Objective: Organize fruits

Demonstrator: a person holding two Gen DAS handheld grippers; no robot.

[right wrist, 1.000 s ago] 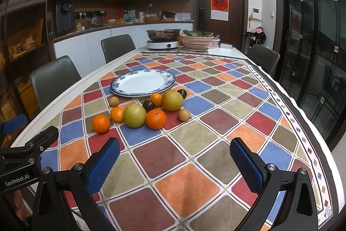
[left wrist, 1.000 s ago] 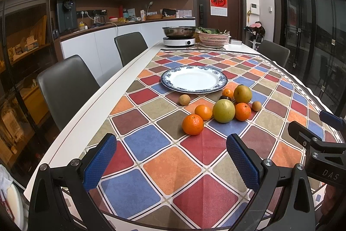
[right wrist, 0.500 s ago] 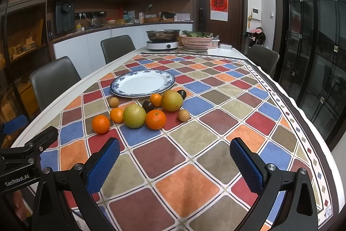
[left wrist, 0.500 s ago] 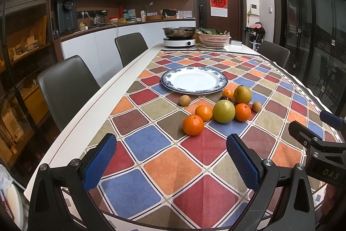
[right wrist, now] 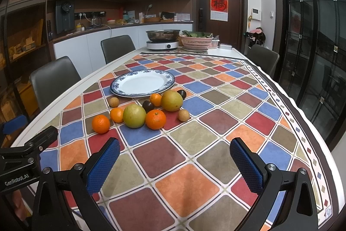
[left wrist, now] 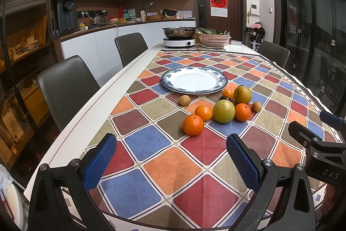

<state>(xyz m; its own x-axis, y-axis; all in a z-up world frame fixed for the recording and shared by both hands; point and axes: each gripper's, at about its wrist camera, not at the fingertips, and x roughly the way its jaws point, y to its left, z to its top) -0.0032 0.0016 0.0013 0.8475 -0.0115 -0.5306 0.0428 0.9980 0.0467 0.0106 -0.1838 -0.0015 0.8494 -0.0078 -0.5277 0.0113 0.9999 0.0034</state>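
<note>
An empty white plate with a blue rim (left wrist: pixel 194 71) (right wrist: pixel 142 74) sits mid-table on the checked cloth. Just in front of it lies a cluster of fruit: several oranges, the nearest (left wrist: pixel 193 125) (right wrist: pixel 101 123), a green-yellow round fruit (left wrist: pixel 223 111) (right wrist: pixel 134 115), a second yellowish one (left wrist: pixel 242 94) (right wrist: pixel 172 100), small tan fruits (left wrist: pixel 185 100) (right wrist: pixel 183 115) and dark ones (right wrist: pixel 148 105). My left gripper (left wrist: pixel 172 162) is open and empty, short of the fruit. My right gripper (right wrist: pixel 175 162) is open and empty, also short of it.
A hot-pot cooker (left wrist: pixel 179 36) and a pink basket of greens (left wrist: pixel 214 39) stand at the table's far end. Grey chairs (left wrist: pixel 64 88) line the left side, another stands at the far right (right wrist: pixel 262 60). The table edge curves close on the right (right wrist: pixel 320 140).
</note>
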